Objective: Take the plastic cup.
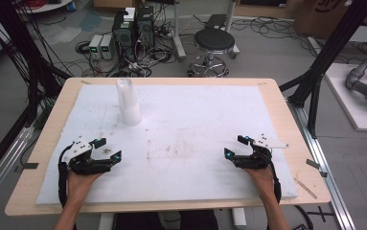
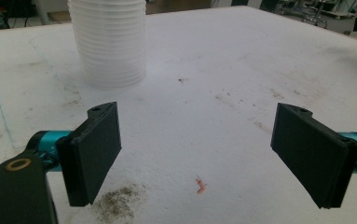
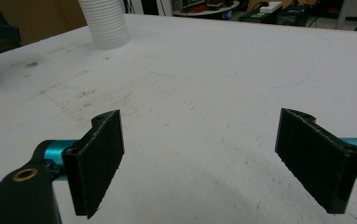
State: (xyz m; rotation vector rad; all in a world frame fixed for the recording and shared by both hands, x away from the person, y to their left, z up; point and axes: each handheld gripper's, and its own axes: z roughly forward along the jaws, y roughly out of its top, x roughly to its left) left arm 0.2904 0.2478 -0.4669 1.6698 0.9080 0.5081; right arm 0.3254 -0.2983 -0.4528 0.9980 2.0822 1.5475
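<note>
With both grippers' fingers spread and empty, the left gripper [image 1: 105,149] should advance squarely to the cup stack [image 1: 128,103] upright at the desk's far left, while the right gripper [image 1: 235,146] waits.

- It was a robotics lab or workshop.
- Black computer towers [image 1: 133,28] stood on the bare grey floor amid tangled cables [image 1: 143,60].
- Black aluminium framing [image 1: 322,62] flanked the wooden table [image 1: 286,120].
- A round stool [image 1: 213,43] stood behind it.
</note>
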